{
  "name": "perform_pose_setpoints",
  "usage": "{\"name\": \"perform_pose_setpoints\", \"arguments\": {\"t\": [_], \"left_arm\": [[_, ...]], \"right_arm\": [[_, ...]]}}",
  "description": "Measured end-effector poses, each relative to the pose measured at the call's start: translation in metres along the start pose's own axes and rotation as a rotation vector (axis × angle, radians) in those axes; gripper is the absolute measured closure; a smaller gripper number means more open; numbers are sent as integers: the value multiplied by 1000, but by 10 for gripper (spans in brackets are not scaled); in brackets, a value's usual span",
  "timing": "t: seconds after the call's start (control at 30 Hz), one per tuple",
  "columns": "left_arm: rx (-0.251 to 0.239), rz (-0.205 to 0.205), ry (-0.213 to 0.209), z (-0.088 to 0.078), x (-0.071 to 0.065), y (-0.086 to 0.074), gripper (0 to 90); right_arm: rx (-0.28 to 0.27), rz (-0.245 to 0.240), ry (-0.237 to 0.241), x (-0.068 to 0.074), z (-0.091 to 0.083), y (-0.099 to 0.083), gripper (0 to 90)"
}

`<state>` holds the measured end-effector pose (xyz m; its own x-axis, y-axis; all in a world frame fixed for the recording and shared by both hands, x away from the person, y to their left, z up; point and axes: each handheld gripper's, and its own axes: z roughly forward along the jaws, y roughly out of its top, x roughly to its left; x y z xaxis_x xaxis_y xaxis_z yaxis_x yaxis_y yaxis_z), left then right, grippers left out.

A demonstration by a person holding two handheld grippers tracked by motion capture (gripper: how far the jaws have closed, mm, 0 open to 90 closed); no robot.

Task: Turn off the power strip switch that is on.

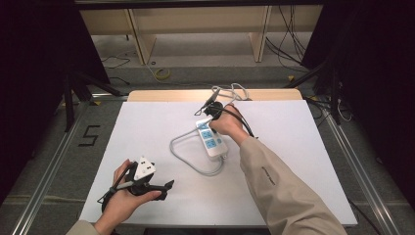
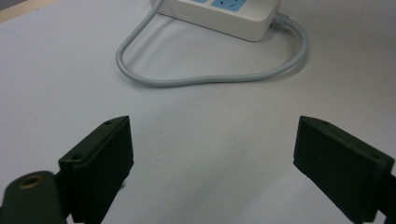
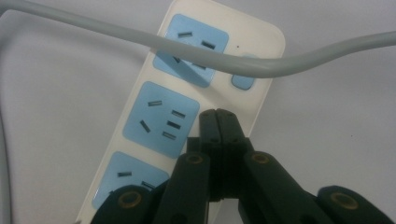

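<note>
A white plastic power strip with blue socket faces (image 1: 210,138) lies at the centre of the high view on the white surface (image 1: 147,127), its grey cord (image 1: 188,159) looped to its lower left. The right hand-held gripper (image 3: 217,116), jaws pressed together and holding nothing, hovers at the strip's right edge beside the middle socket. The left hand-held gripper (image 2: 212,154), jaws wide apart, rests well apart at lower left. The strip looks light, rigid and smooth, best gripped across its narrow sides, while the cord looks springy.

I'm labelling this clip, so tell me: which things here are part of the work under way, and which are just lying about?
In use: power strip, its grey cord, right gripper shut above the strip, left gripper open, waiting.

Lying about: white cable at the table's far edge, yellow coil on the floor.
</note>
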<state>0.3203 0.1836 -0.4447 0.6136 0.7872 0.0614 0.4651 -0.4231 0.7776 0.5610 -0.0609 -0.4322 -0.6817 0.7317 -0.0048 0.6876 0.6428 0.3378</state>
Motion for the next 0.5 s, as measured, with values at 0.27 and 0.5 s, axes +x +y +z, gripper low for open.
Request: {"name": "perform_pose_setpoints", "arguments": {"t": [0.27, 0.5], "left_arm": [[0, 2, 1, 0, 0, 0, 116], [1, 2, 0, 1, 0, 0, 116]], "right_arm": [[-8, 12, 3, 0, -1, 1, 900], [-15, 12, 3, -2, -4, 0, 900]]}}
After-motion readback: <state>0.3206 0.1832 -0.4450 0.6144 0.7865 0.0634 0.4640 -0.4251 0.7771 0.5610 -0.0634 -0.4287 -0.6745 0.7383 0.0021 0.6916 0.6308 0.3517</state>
